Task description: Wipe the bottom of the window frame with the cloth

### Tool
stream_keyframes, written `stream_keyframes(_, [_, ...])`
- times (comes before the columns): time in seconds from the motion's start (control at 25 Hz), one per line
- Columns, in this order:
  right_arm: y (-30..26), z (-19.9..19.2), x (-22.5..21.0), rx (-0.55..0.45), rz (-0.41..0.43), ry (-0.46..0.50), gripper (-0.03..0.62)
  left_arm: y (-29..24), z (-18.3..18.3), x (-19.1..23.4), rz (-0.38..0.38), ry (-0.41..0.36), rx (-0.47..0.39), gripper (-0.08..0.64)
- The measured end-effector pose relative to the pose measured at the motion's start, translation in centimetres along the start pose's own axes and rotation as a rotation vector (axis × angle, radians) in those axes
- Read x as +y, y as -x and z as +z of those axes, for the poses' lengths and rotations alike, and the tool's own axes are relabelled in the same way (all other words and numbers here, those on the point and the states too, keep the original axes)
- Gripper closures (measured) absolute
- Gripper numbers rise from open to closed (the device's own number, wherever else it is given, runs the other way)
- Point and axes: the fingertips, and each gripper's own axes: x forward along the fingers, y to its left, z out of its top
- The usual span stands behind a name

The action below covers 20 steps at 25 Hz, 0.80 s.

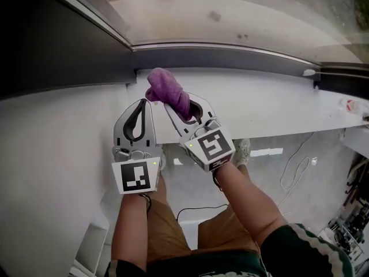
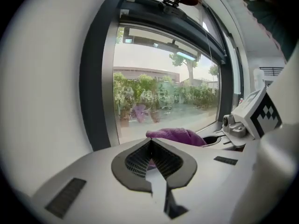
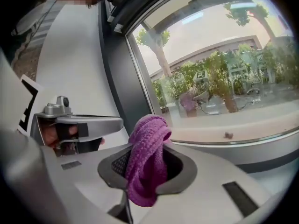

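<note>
Cloth (image 1: pixel 167 89) in right hand-held gripper (image 1: pixel 182 106), apparently pointing at window frame (image 1: pixel 230 57).

This is a plain indoor room, more workplace than home, though which kind cannot be told. A large window (image 2: pixel 163 92) in a dark grey frame (image 1: pixel 230 55) has a white sill (image 1: pixel 271 105) running below it and bare white wall (image 1: pixel 52 137) to its left. Beneath the window, a cable (image 1: pixel 299 149) trails over the pale floor (image 1: pixel 323 195). Beyond the window stand trees (image 3: pixel 219 73) and a low building (image 2: pixel 145 73).
</note>
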Motion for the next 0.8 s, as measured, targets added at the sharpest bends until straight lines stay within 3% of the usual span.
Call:
stream_keyframes(0.16, [-3.0, -2.8, -0.7, 0.014, 0.003, 0.008, 0.486, -1.6, -3.9, 1.3, 0.029, 0.048, 0.011, 0.551])
stream_keyframes(0.32, [-5.9, -4.7, -0.8, 0.035, 0.039, -0.03, 0.488, -2.9, -5.7, 2.4, 0.062, 0.041, 0.03, 0.551])
stream_keyframes(0.6, [-10.5, -8.5, -0.4, 0.192, 0.057, 0.07, 0.488, -4.1, -8.4, 3.6, 0.08, 0.035, 0.074, 0.551])
stream_keyframes(0.8, [-12.2, -10.0, -1.0, 0.258, 0.053, 0.029, 0.488, -4.8, -9.4, 4.4, 0.102, 0.021, 0.097, 0.551])
